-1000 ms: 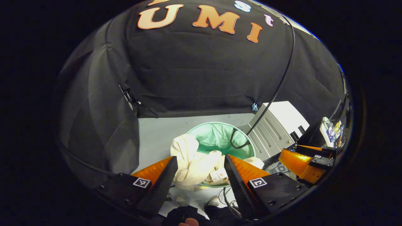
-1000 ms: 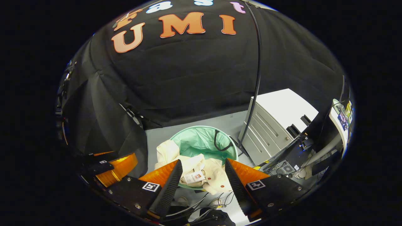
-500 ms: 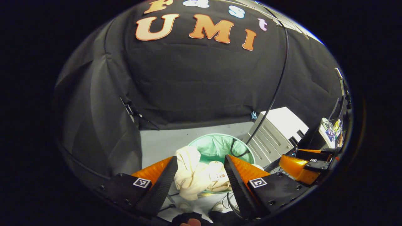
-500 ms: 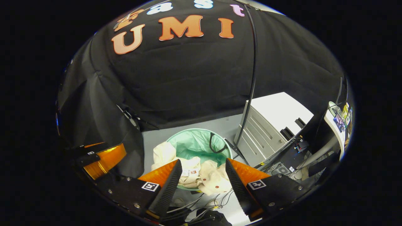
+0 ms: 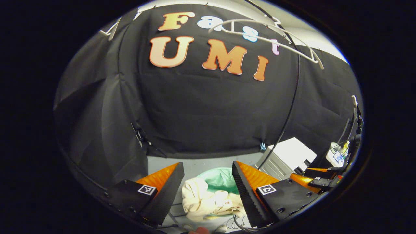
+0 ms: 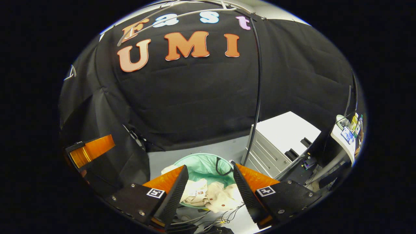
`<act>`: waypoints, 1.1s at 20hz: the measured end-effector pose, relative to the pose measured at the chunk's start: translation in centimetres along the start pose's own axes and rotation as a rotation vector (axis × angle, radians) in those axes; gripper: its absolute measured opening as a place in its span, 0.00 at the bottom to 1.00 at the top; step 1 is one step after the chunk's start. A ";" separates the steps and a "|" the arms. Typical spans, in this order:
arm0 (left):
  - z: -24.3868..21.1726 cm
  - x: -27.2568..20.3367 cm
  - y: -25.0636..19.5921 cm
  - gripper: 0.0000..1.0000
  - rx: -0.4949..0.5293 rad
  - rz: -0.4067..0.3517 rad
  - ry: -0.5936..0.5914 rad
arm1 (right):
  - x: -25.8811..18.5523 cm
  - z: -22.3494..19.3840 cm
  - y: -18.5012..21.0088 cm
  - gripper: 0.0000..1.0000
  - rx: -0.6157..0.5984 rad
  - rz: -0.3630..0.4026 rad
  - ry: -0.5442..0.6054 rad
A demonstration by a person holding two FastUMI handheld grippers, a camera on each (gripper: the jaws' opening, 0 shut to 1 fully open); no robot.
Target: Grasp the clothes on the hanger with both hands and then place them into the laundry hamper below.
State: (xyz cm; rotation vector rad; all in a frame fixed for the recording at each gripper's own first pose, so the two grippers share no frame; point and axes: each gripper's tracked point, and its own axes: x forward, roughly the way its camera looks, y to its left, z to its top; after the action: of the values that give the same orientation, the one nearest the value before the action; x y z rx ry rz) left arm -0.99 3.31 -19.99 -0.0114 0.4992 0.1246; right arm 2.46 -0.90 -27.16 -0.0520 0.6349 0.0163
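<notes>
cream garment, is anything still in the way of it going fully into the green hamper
Nothing visible blocks it. The cream garment already lies draped over the near rim of the green hamper, partly hanging outside. A black cord loop sits at the hamper's far side, clear of the cloth. Both tools are open above it.

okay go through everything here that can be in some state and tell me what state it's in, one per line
Left tool: open, holding nothing.
Right tool: open, holding nothing.
Shirt: crumpled, draped over the hamper's near rim.
Hamper: upright on the floor, shirt partly in it.
Hanger: bare, up high.
Cabinet: drawers shut.
</notes>
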 end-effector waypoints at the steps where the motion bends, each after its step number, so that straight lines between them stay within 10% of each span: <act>1: 1.4 -0.6 -0.1 1.00 0.003 0.001 -0.035 | -0.5 1.1 0.0 0.87 0.000 0.001 -0.020; 22: 19.4 -6.5 -1.5 0.96 -0.026 -0.004 -0.458 | -12.7 23.7 -2.3 0.87 0.001 -0.053 -0.506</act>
State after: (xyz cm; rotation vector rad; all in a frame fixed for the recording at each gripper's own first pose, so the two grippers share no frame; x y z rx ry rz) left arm 2.81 1.87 0.12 -0.0089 0.0399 0.1250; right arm 6.33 -1.93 -0.51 -0.0609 0.1275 -0.0222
